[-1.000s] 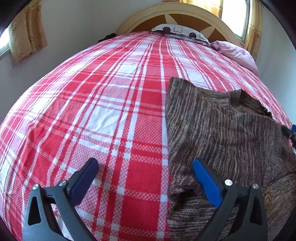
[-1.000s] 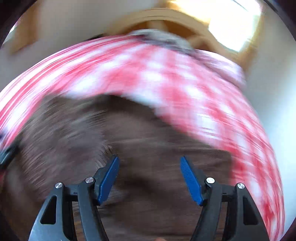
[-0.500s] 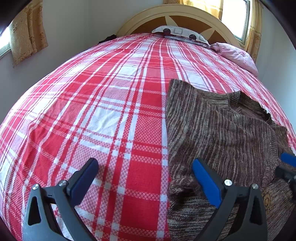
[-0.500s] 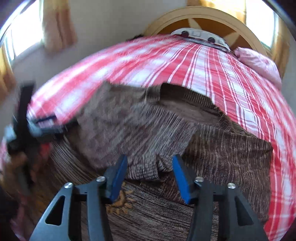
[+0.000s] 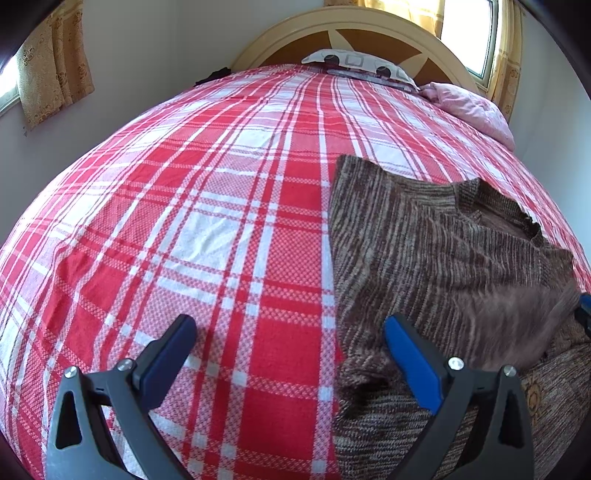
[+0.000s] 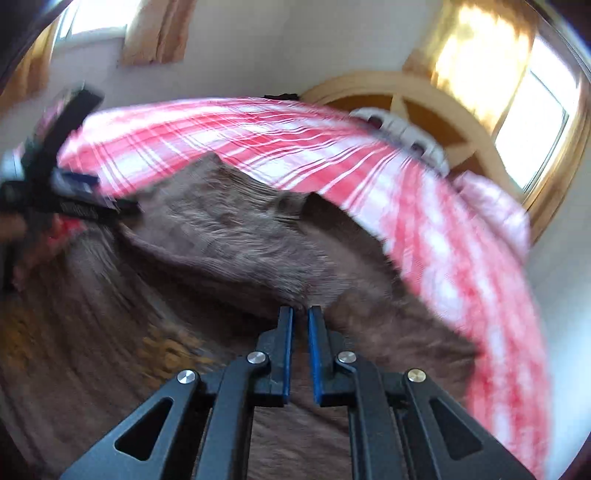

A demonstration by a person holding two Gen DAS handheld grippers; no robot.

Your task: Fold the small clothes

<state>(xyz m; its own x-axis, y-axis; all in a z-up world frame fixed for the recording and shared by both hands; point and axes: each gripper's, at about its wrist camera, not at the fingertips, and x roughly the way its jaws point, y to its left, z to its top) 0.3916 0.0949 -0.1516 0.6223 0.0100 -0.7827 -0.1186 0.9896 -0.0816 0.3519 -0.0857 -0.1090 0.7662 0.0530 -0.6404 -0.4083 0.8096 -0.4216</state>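
Since the earlier frame the right gripper (image 6: 300, 308) has swung across the brown knit sweater (image 5: 443, 258) and its jaws, then well apart, have come together on a raised fold of that sweater; the blue pads (image 6: 286, 354) stand almost touching, with knit fabric pinched at their tips. The right wrist view is smeared by motion, so the exact edge held cannot be told. The left gripper (image 5: 291, 343) has not shifted: its jaws stand wide apart and clamp nothing. Its left pad hangs over the red-and-white plaid bedspread (image 5: 207, 206); its right pad lies over the sweater's near left edge. The sweater lies on the bed, ahead of and to the right of the left jaws, neckline away from them, one flap lifted and blurred at the far right. Beyond the jaws, at the headboard (image 5: 369, 33), rest a patterned pillow (image 5: 354, 64) and a pink pillow (image 5: 469, 107).
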